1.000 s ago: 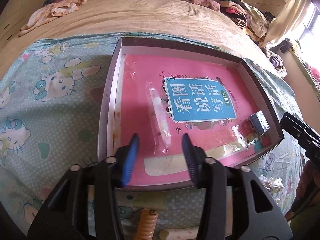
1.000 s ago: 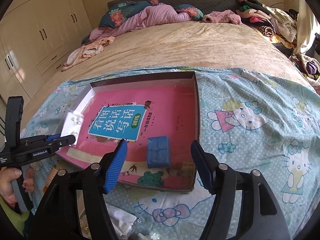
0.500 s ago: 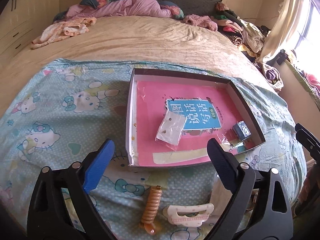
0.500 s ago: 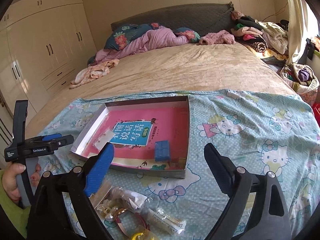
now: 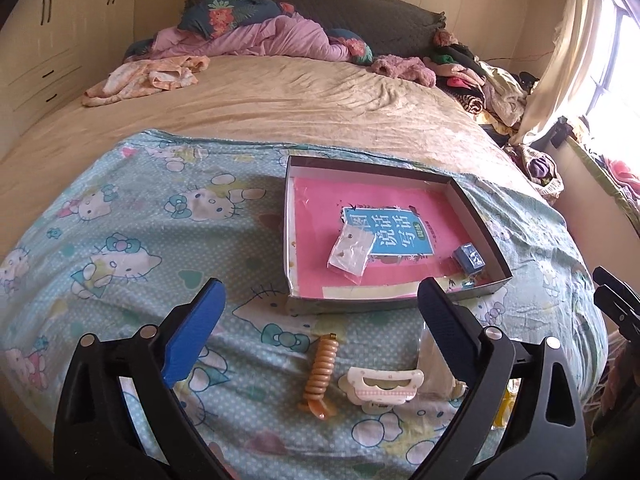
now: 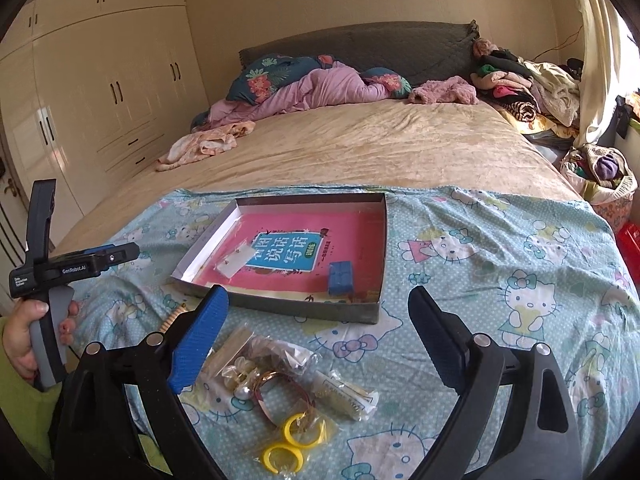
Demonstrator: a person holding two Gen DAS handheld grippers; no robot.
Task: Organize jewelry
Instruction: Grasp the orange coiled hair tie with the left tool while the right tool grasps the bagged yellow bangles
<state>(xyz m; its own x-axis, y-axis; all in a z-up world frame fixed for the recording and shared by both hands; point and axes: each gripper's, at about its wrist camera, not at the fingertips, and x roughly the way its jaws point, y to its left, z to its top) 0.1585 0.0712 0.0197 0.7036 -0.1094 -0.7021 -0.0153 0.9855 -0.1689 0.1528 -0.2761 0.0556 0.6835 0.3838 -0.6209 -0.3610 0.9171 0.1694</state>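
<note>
A shallow grey box [image 5: 384, 305] [image 6: 304, 307] with a pink book cover inside lies on the Hello Kitty sheet. In it lie a clear bag of earrings [image 5: 350, 254] [image 6: 234, 263] and a small blue box [image 5: 468, 258] [image 6: 340, 277]. My left gripper [image 5: 320, 320] is open and empty, held back from the box above an orange spiral hair clip [image 5: 320, 372] and a cream claw clip [image 5: 382, 386]. My right gripper [image 6: 318, 330] is open and empty above a heap of bagged jewelry [image 6: 272, 364] with yellow hoop earrings [image 6: 290, 442].
The Hello Kitty sheet [image 5: 140, 248] covers the near part of a beige bed [image 6: 360, 144]. Bedding and clothes are piled at the far end [image 5: 260, 36]. Wardrobes [image 6: 100, 88] stand at the left. Clothes and a basket [image 6: 600, 176] lie at the right.
My left gripper opened, released the earring bag into the box, and drew back toward me. My right gripper also drew back and opened wider, bringing the jewelry heap into view.
</note>
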